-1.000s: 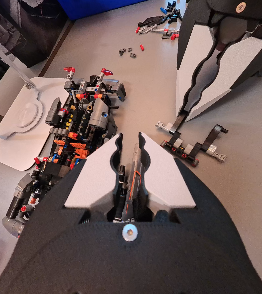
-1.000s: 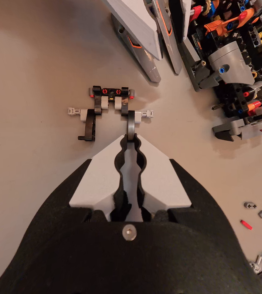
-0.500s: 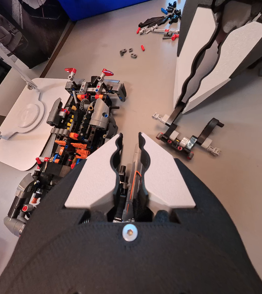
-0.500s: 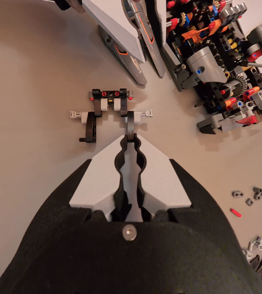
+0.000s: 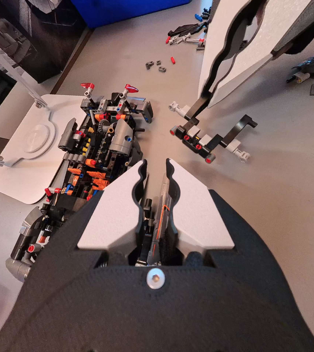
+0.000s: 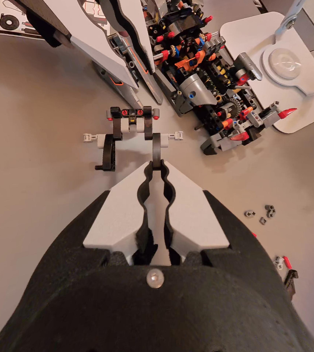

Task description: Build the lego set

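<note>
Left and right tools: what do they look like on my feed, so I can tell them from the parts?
Both match. The left tool and right tool each have a coarse black printed body, two pale grey wedge fingers lined with wavy black pads, and one silver screw at the centre. No cables or sleeves show.

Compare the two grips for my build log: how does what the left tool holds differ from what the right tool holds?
The left tool clamps a long grey panel with orange trim on the car model; the right tool pinches one black curved arm of the small subassembly.

The panel sits deep between the fingers; the arm is held only at the tips.

Both tools are shut on Lego parts.
</note>
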Motion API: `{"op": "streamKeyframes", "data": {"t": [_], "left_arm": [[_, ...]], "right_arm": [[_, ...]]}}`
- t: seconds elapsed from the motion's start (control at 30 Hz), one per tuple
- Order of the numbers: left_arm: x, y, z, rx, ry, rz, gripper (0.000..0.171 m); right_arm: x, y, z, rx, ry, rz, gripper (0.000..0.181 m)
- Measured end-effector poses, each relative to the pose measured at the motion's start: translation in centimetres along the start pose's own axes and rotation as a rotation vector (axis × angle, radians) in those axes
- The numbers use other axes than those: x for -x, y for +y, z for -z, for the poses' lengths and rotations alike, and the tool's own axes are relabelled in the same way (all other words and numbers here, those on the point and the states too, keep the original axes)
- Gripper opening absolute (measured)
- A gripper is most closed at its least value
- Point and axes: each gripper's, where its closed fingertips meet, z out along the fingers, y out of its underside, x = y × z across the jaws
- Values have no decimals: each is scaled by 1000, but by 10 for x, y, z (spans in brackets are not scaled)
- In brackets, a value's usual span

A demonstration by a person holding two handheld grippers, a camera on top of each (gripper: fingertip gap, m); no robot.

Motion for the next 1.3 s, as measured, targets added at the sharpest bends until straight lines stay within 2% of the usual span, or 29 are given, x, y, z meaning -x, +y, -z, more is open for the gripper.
{"op": "streamKeyframes", "data": {"t": [0.43, 0.97, 1.17, 1.3], "left_arm": [[-7, -8, 0, -52, 58, 48, 22], [-8, -7, -2, -40, 56, 38, 22], [-6, -8, 0, -48, 50, 40, 22], [-7, -9, 0, -51, 48, 37, 22]], "right_arm": [[-7, -8, 9, -44, 48, 9, 5], [-13, -14, 15, -96, 51, -22, 5], [-14, -32, 28, -309, -112, -233, 5], [-15, -55, 56, -584, -338, -434, 5]]}}
